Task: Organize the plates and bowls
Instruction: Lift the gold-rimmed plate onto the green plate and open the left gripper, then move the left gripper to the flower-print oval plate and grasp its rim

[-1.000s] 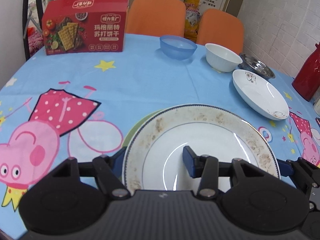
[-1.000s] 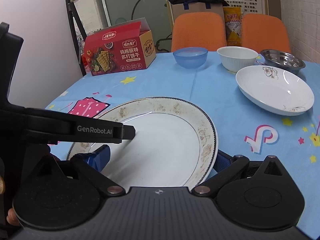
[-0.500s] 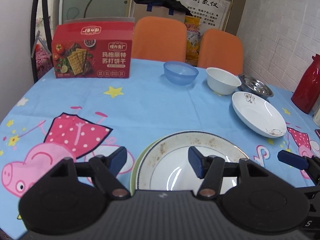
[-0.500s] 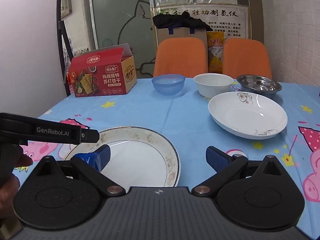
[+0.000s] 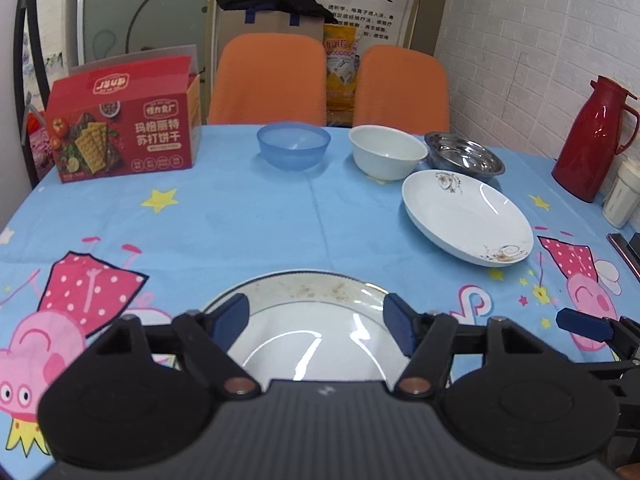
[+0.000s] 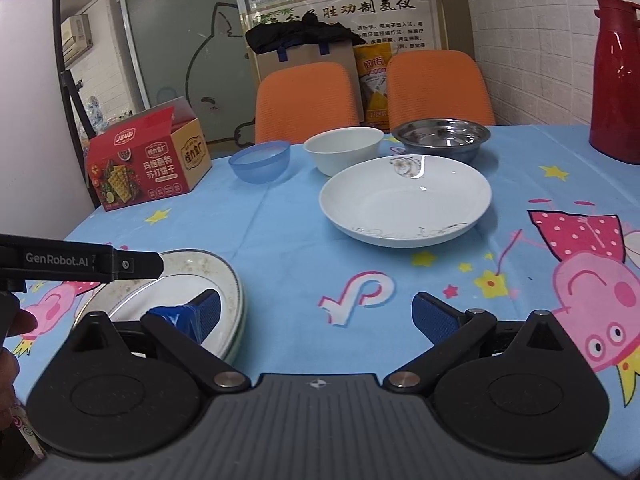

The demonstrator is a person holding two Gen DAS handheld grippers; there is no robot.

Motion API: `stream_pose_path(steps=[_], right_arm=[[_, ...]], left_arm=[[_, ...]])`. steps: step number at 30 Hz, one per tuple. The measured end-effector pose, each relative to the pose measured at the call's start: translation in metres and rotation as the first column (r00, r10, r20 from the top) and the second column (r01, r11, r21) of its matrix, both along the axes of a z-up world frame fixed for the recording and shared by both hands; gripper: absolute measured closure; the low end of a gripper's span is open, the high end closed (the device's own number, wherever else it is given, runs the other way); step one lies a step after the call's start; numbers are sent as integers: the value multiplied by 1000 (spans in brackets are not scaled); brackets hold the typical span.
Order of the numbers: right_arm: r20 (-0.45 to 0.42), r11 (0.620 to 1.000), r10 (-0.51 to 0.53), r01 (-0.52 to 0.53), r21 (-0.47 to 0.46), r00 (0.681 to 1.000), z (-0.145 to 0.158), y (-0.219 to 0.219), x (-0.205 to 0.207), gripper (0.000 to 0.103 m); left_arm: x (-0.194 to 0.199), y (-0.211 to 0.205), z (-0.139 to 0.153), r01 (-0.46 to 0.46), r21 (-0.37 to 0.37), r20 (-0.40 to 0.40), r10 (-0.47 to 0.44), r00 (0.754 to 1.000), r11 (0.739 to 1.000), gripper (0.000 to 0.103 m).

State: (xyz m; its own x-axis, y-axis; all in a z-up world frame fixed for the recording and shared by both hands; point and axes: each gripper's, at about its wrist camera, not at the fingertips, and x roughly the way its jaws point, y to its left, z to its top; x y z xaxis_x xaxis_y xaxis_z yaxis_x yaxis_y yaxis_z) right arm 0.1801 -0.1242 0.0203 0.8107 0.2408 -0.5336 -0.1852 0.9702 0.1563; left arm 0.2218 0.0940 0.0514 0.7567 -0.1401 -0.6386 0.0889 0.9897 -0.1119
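A white plate with a speckled brown rim (image 5: 304, 292) lies on the table near the front edge, stacked on a greenish plate whose edge shows under it (image 6: 240, 320). My left gripper (image 5: 318, 326) is open and empty just above it. My right gripper (image 6: 316, 316) is open and empty to the plate's right, above bare cloth. A deep white plate (image 5: 466, 216) (image 6: 406, 200) lies further back on the right. Behind it stand a blue bowl (image 5: 294, 150), a white bowl (image 5: 386, 156) and a steel bowl (image 5: 464, 156).
A red cracker box (image 5: 120, 136) stands at the back left. A red thermos (image 5: 596, 140) and a white jar (image 5: 622, 196) stand at the right edge. Two orange chairs (image 5: 268, 80) are behind the table. The left gripper's body (image 6: 80, 262) reaches in from the left.
Both grippers have let go of the speckled plate and drawn back and up. The right gripper has swung to the right, off the plate. The plate now rests flat on the stack.
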Motion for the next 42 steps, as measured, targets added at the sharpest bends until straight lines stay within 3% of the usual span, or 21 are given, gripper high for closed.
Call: stream_pose_path(steps=[10,22,38,42], right_arm=[[-35,995,-94,95,41,995,-2,-50,27,13],[-26,990,-114,115,81,993,5,-87,77,13],[-26,989,-98,100,109,995,2,-106,86,13],[-31,987,-116,118,104,993,2,-113,82,13]], left_arm=[[37,-33,5,53,28,-33,-52,998,998,30],[87,-55,4,55,100,-95,-46,994,993,30],[97,-83,0,76,142,-125,-58,990,987,30],[102,-83,4,89,108,-132,-75,988,990,30]])
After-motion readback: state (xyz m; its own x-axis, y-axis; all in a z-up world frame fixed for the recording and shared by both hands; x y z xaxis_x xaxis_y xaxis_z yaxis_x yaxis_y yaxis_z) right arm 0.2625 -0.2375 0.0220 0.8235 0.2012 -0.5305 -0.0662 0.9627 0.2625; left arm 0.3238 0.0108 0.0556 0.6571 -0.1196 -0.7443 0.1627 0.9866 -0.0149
